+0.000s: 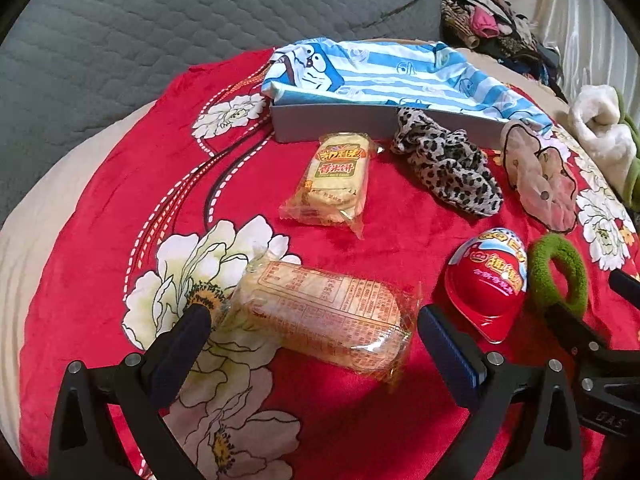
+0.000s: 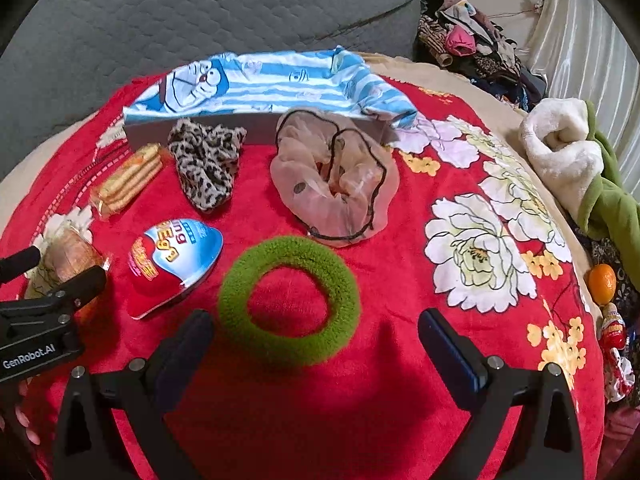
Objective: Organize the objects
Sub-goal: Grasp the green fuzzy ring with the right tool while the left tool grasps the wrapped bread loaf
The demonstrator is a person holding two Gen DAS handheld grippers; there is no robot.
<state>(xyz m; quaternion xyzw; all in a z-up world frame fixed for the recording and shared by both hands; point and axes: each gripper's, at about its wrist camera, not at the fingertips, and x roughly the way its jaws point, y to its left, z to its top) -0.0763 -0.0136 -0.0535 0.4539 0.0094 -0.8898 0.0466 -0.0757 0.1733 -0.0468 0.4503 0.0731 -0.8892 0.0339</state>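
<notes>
Cracker packet [image 1: 324, 320] lies crosswise between the spread fingers of the left gripper [image 1: 316, 332], just left of the red egg toy [image 1: 486, 284]. Right of that toy, the right gripper [image 2: 316, 332] gapes around the green hair ring [image 2: 288, 300].

Everything lies on the blanket [image 2: 400, 360], and the box [image 2: 256, 130] stands at its far side with a cloth [image 2: 280, 84] draped over it. Just before the box lie a cracker packet [image 1: 332, 178] on the left, a patterned scrunchie [image 2: 206, 162] in the middle and a sheer scrunchie [image 2: 332, 184] on the right. Nearer than these, well before the box, lie a second cracker packet [image 1: 324, 314], an egg-shaped toy pack [image 2: 176, 264] and a fuzzy hair ring [image 2: 288, 300], left to right.
</notes>
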